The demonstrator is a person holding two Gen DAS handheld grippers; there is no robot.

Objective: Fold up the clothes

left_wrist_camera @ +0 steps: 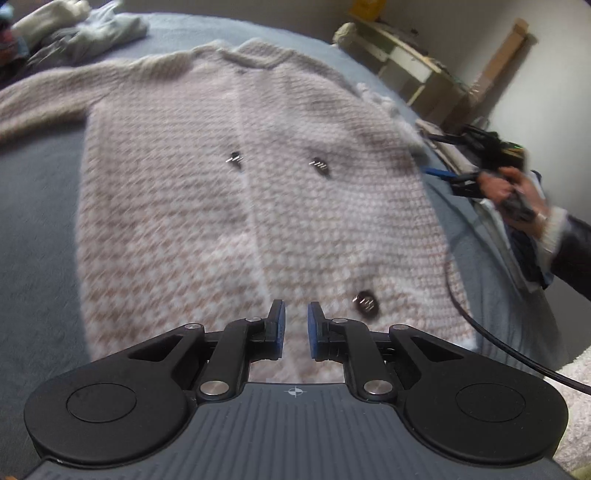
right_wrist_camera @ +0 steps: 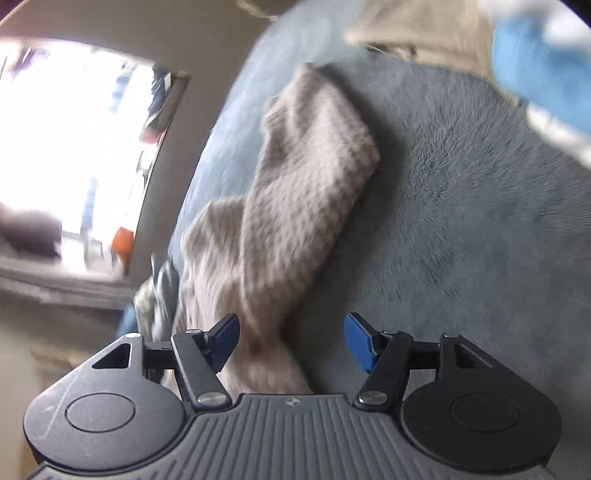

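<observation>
A pink-and-beige knitted cardigan (left_wrist_camera: 236,206) with dark buttons (left_wrist_camera: 365,302) lies flat, front up, on a blue-grey bed cover (left_wrist_camera: 33,258). Its left sleeve (left_wrist_camera: 37,107) stretches out sideways. My left gripper (left_wrist_camera: 295,317) hovers over the hem near the front opening, open by a narrow gap with nothing between the pads. A hand (left_wrist_camera: 506,188) holds my right gripper (left_wrist_camera: 448,179) at the cardigan's right edge. In the right wrist view the right gripper (right_wrist_camera: 291,336) is open wide, and the other sleeve (right_wrist_camera: 306,177) runs loosely between its fingers, folded over itself.
A pile of pale clothes (left_wrist_camera: 92,33) lies at the bed's far left. Wooden shelving (left_wrist_camera: 406,62) stands beyond the bed's right side. A black cable (left_wrist_camera: 498,339) trails over the cover. Beige cloth (right_wrist_camera: 424,29) and blue cloth (right_wrist_camera: 535,62) lie past the sleeve. A bright window (right_wrist_camera: 74,147) is at left.
</observation>
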